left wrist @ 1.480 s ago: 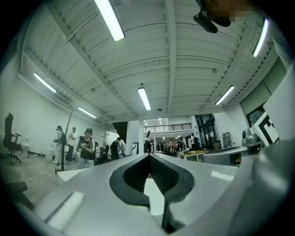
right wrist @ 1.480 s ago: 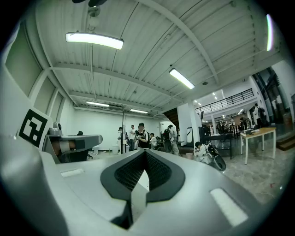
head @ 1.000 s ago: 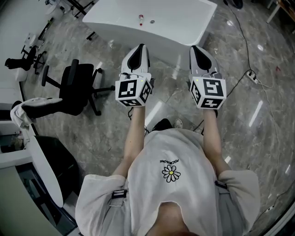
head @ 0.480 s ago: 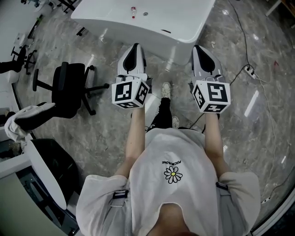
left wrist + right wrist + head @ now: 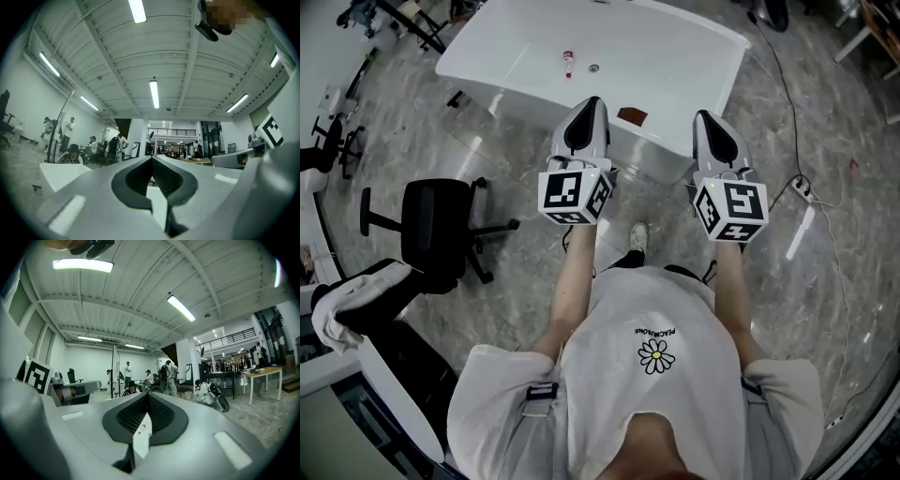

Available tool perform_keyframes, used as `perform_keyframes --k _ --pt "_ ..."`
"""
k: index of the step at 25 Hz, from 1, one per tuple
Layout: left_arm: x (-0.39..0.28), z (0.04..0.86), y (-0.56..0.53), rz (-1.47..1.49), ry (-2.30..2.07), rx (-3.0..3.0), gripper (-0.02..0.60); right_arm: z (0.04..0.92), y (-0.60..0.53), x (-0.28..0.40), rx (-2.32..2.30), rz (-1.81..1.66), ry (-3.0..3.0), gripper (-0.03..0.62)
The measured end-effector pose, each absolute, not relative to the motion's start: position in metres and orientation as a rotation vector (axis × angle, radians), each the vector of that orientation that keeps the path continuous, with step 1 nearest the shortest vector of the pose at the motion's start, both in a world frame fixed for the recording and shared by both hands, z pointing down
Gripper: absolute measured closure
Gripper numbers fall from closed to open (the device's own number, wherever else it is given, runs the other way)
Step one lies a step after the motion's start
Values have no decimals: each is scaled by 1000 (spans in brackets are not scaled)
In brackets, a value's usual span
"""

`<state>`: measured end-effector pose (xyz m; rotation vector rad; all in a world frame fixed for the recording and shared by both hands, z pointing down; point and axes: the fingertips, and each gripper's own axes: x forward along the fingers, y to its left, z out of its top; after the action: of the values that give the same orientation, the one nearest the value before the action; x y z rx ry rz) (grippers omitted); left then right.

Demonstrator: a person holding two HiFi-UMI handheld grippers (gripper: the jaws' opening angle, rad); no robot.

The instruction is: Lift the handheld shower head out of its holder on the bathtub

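White tub (image 5: 694, 47) at far centre, with a small red-and-white bit (image 5: 569, 64) and a brown patch (image 5: 632, 115) on it. Grey marbled floor (image 5: 516, 281). Black chair (image 5: 431, 234) at left. Pale grey left claw (image 5: 589, 103) and right claw (image 5: 705, 117), with black ribbed pads (image 5: 161, 414) inside. White left cube (image 5: 574, 192) and right cube (image 5: 731, 208) with black square markers. Pale shirt (image 5: 609, 403) near, printed with a white, yellow-centred daisy (image 5: 656, 354).

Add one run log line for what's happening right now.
stage: pre-grasp | left tongs: shut, empty | right tongs: shut, empty | bathtub: ahead, untouched
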<state>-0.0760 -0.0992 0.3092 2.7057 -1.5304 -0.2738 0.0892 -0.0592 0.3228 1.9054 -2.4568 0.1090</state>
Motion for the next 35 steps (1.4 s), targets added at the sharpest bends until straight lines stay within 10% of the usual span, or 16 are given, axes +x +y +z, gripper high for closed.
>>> perform_keyframes --k 35 --pt "-41 348 -573 -221 -1592 2690 577 354 -569 114 1541 34 -2644 569"
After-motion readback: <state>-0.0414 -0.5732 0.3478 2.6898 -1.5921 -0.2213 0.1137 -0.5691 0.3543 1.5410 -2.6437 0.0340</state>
